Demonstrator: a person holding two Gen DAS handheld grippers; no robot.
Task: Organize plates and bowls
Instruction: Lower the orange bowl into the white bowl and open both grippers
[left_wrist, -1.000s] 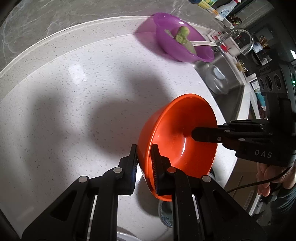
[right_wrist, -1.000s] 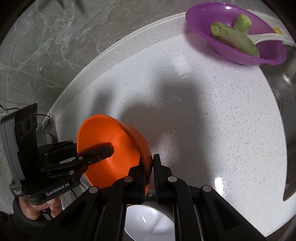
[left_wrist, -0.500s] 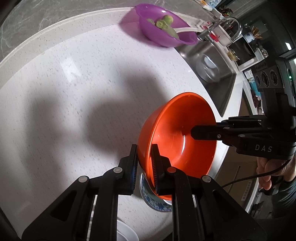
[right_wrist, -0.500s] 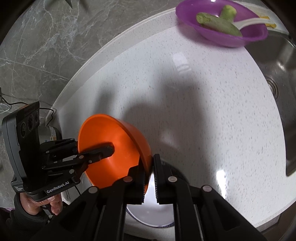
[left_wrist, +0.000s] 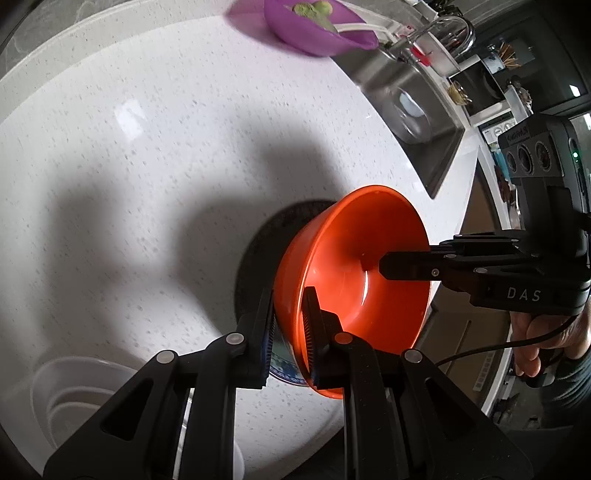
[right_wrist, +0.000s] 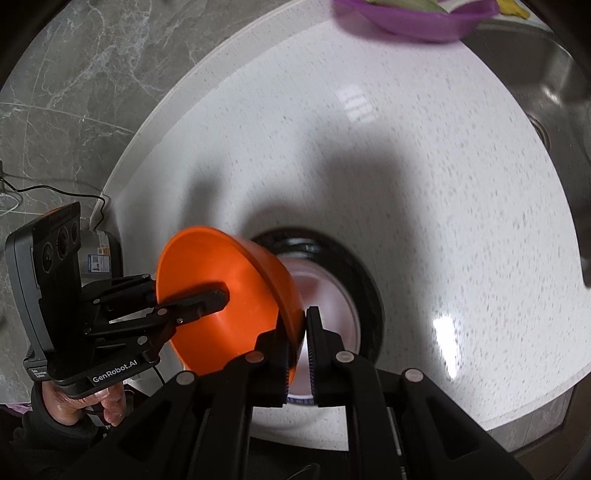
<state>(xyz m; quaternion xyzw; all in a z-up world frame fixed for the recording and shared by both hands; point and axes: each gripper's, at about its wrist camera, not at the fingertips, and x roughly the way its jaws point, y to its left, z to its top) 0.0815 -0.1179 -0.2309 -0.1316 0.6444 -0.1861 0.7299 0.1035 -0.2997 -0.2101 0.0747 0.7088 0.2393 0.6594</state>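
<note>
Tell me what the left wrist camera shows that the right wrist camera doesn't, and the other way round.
Only the left wrist view shows the faucet and stacked white bowls. Only the right wrist view shows the grey marble wall and a black-rimmed dish under the bowl. Both show the orange bowl, pinched at opposite rims by the left gripper and right gripper, and the purple bowl.

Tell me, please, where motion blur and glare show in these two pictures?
Left wrist view: the purple bowl at the top is smeared; the orange bowl stays sharp, with a thin highlight inside. Right wrist view: the white dish under it is blurred; glare streaks the countertop.
</note>
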